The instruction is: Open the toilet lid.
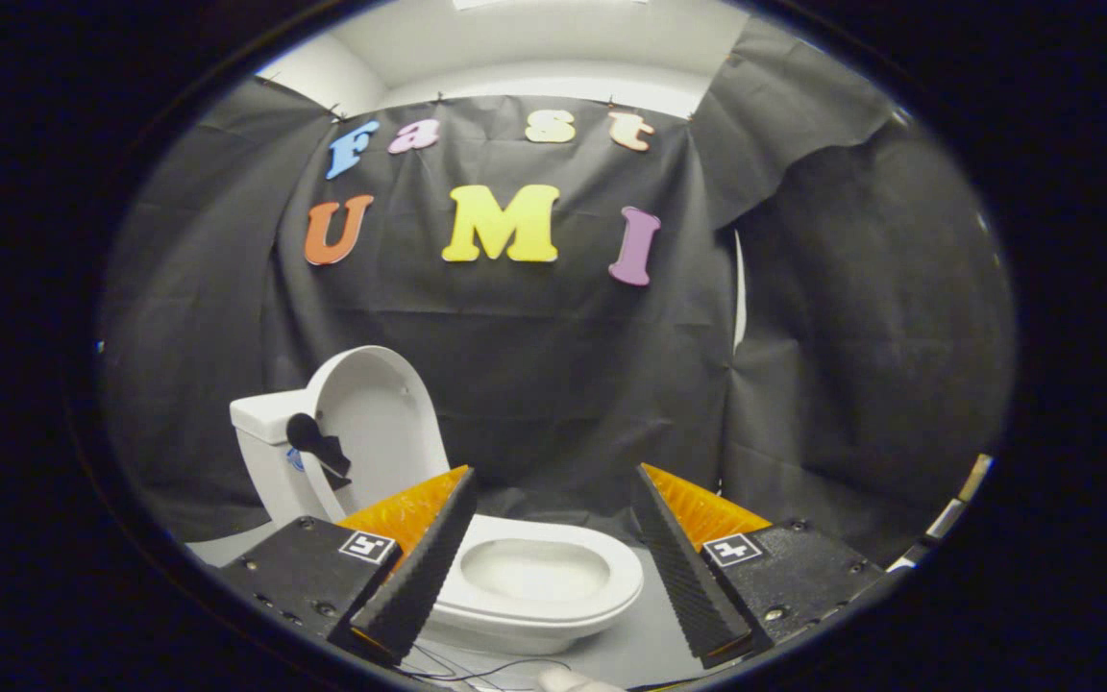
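toilet lid [376, 413] upright against tank [260, 415]; tool [553, 548] spread, empty; black cloth wall [553, 384] behind.

- A big black cloth [553, 384] hangs as the booth's wall. It has lots of folds and wrinkles.
- At 12 o'clock, above the cloth, there is a white wall [534, 48].
- At 3 o'clock a thin white gap [738, 288] shows where two pieces of cloth meet.
- At 6 o'clock a thin black wire [477, 668] lies curled on the pale grey floor [635, 644].
- At 4 o'clock something striped and pale [957, 505] pokes out by the cloth. It is too small to tell what it is.
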The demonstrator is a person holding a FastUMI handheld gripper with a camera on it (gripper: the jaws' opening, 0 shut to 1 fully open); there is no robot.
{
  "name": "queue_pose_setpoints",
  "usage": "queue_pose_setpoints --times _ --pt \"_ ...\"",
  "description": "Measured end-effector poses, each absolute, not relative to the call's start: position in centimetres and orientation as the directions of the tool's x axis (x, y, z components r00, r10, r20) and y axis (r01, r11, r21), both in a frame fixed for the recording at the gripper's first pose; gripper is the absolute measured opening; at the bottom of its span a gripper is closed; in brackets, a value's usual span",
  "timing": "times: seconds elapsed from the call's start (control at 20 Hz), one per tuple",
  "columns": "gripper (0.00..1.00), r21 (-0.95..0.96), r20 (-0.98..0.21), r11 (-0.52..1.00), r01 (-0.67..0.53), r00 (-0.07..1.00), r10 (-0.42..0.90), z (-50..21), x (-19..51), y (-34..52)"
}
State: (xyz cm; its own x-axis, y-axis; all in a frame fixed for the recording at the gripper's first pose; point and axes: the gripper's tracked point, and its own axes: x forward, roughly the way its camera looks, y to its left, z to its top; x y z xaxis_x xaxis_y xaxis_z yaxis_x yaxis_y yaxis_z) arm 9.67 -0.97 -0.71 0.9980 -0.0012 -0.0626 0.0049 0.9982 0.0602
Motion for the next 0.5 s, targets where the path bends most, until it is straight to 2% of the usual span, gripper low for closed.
queue_pose_setpoints --times 0.5 --pt "1.00 0.101 -0.108 0.993 0.068 0.993 -0.057 -6.9 6.9 -5.8"
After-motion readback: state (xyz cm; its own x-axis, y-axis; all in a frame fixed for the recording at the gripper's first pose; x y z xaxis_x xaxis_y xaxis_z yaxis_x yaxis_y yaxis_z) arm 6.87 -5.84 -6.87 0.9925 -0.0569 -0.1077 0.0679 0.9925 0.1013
